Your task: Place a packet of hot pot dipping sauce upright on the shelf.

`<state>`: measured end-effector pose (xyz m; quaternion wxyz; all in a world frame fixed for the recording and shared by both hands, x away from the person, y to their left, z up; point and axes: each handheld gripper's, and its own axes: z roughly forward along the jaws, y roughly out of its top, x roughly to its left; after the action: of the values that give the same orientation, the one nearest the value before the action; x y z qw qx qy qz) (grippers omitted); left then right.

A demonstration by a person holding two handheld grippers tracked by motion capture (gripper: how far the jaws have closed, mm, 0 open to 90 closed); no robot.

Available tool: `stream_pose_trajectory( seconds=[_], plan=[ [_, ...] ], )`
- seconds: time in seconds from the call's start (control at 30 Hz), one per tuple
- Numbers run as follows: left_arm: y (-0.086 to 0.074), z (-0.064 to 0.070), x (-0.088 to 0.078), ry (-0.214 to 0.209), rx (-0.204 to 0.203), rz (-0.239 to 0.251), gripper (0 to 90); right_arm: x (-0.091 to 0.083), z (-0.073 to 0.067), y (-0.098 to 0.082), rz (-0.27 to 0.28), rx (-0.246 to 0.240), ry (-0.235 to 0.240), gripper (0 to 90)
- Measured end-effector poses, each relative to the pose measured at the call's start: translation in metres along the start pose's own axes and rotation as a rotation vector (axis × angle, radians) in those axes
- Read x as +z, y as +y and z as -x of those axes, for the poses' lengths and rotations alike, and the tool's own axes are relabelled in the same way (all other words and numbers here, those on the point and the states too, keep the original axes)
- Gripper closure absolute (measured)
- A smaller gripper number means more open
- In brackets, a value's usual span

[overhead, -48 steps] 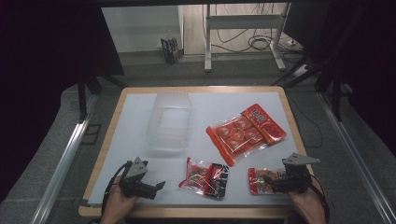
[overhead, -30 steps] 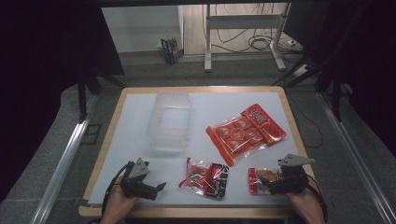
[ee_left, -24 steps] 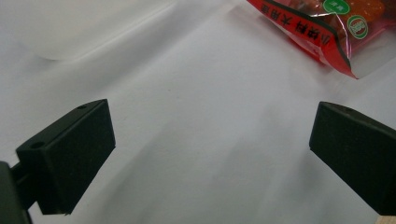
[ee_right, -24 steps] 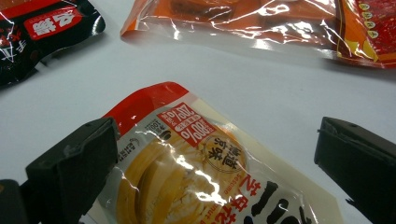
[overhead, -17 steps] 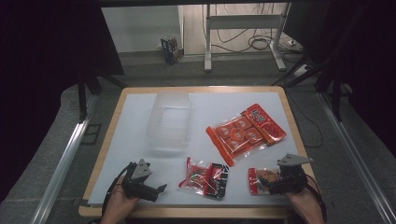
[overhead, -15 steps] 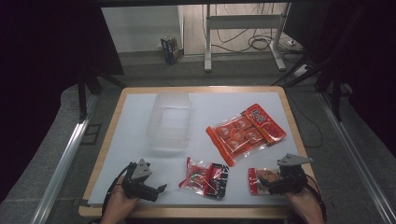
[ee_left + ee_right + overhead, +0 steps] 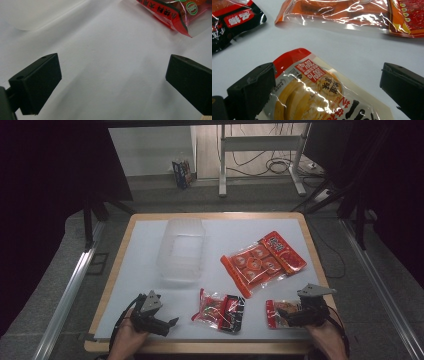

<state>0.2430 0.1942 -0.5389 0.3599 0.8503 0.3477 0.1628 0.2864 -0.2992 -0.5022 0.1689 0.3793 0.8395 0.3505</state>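
I think I work in a lab or a test room for recordings, not in a home. My wooden-edged counter with a white top sheet [image 7: 145,250] stands alone in the middle of a dark space with a grey carpet floor [image 7: 60,270]. Black curtains or panels [image 7: 55,165] close both sides. Along the floor, on each side, there is a long metal rail [image 7: 67,292]. Behind the counter I see the white metal legs of another frame or desk [image 7: 222,162], with loose black cables [image 7: 280,165] lying on the floor under it. A small blue box [image 7: 181,172] stands against the pale back wall.
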Motion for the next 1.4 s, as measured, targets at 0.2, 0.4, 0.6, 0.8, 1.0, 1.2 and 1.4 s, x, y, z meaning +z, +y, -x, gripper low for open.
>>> stream_pose_trajectory(
  seconds=[0.2, 0.4, 0.6, 0.8, 1.0, 1.2, 1.4],
  plan=[
    [0.000, 0.000, 0.001, -0.002, 0.001, 0.000, 0.4, 0.001, 0.001, 0.004, 0.016, 0.018, -0.010, 0.2],
    [0.000, 0.001, 0.001, -0.003, 0.004, -0.006, 0.4, 0.004, 0.005, 0.007, 0.009, 0.028, -0.019, 0.4],
    [0.000, 0.001, 0.002, -0.002, 0.005, -0.011, 0.4, 0.009, 0.010, 0.009, 0.001, 0.026, -0.020, 0.5],
    [0.000, 0.001, 0.002, -0.002, 0.004, -0.014, 0.4, 0.010, 0.017, 0.011, 0.007, 0.032, -0.035, 0.9],
    [0.000, 0.001, 0.003, -0.006, 0.007, -0.021, 0.4, 0.011, 0.028, 0.014, 0.028, 0.047, -0.073, 2.9],
    [0.000, 0.001, 0.003, -0.006, 0.006, -0.021, 0.4, 0.014, 0.041, 0.016, 0.028, 0.061, -0.097, 3.5],
    [0.000, 0.002, 0.003, -0.005, 0.005, -0.023, 0.4, 0.019, 0.051, 0.018, 0.029, 0.082, -0.104, 3.6]
  ],
)
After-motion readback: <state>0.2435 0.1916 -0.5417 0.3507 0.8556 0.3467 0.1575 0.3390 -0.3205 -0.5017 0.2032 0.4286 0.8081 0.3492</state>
